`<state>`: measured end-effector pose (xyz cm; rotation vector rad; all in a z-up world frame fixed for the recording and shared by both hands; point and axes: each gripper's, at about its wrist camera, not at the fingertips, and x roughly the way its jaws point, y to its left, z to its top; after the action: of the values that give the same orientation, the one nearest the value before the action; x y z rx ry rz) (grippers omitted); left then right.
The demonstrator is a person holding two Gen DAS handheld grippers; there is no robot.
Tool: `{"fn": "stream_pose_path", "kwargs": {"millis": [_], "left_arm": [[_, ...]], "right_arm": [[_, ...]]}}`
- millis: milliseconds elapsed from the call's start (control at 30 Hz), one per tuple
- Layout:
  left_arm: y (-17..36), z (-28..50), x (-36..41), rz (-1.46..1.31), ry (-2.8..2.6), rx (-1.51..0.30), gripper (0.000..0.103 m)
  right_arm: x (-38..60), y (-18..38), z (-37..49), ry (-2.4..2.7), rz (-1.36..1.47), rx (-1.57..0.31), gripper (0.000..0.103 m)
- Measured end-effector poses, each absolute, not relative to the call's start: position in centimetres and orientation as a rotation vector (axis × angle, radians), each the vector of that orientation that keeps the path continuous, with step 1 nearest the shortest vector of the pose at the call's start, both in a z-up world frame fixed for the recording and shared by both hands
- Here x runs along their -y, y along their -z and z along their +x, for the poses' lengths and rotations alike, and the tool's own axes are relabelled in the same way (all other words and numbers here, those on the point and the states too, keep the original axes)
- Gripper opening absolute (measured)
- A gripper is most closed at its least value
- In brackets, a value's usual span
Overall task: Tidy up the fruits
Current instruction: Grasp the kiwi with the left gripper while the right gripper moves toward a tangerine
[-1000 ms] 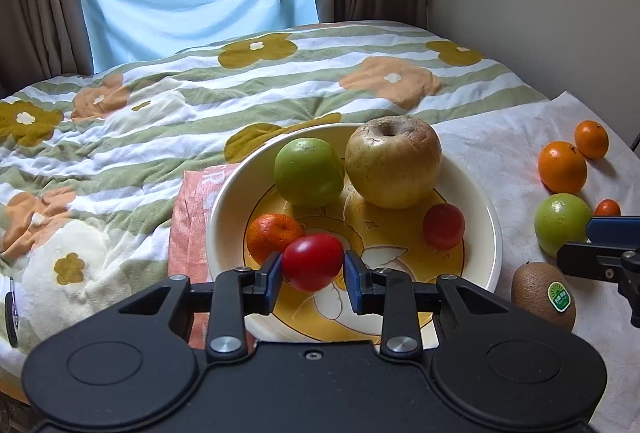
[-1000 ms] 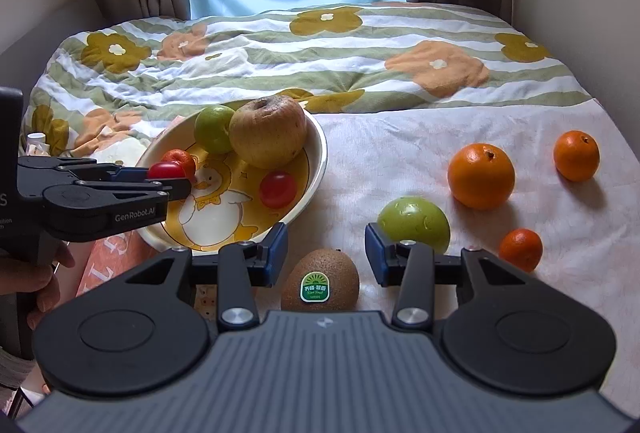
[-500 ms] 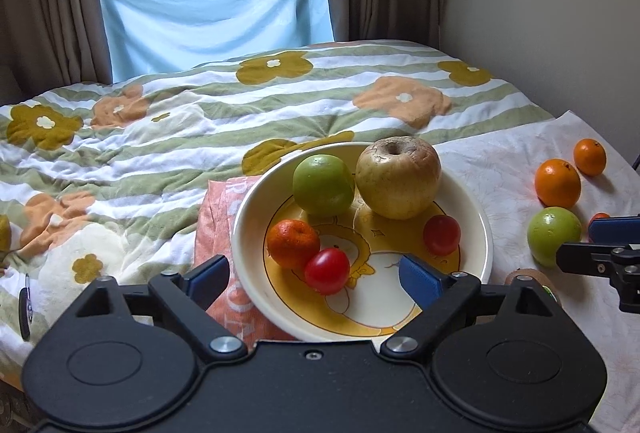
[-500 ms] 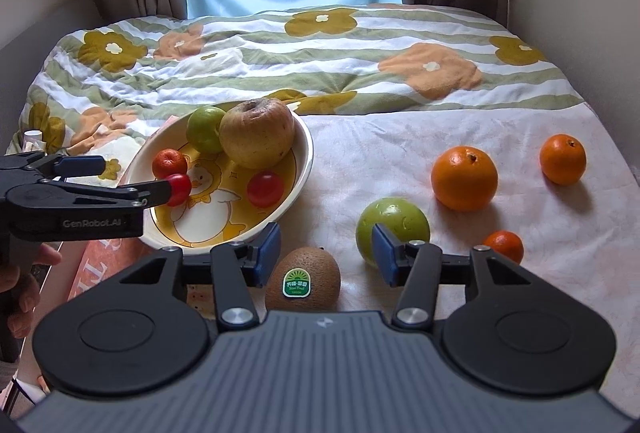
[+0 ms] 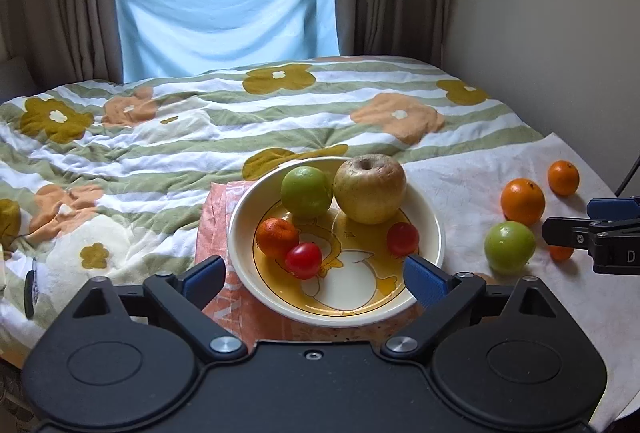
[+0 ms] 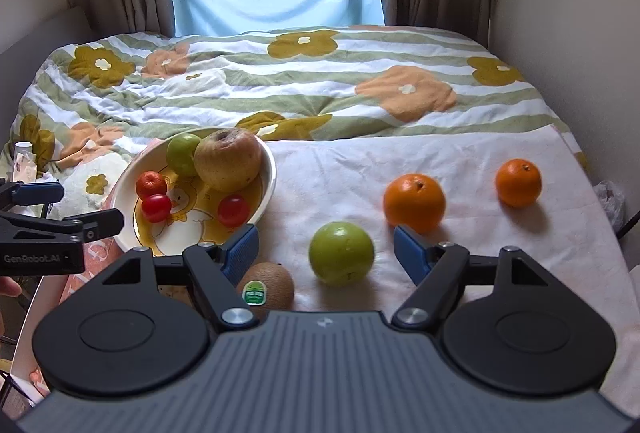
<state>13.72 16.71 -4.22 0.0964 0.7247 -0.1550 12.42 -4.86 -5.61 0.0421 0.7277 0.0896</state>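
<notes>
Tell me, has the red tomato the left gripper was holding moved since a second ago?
Yes. The tomato now lies in the bowl beside the small orange, clear of the opening left gripper.

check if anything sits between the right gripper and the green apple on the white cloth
Nothing visible does. The right gripper, its jaws opening and holding nothing, looks straight at the green apple on the white cloth. The kiwi lies off to the left, nearer the bowl.
</notes>
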Motion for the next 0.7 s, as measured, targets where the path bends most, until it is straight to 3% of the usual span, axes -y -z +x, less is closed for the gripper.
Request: {"fn": "stream_pose_path", "kwargs": {"millis": [367, 467, 700], "left_arm": [[1.5, 8.9, -12.2, 0.066, 0.059, -0.690, 0.101], [1.5, 7.9, -10.5, 0.063, 0.049, -0.684, 0.101], [2.6, 6.6, -6.3, 0.073, 0.032, -0.676, 0.101]], "right_arm": [[10.3, 3.4, 10.6, -0.165, 0.016, -0.711, 0.090], [12.1, 3.2, 10.2, -0.181, -0.008, -0.704, 0.098], [16.1, 4.0, 10.1, -0.230, -0.051, -0.713, 0.098]]}}
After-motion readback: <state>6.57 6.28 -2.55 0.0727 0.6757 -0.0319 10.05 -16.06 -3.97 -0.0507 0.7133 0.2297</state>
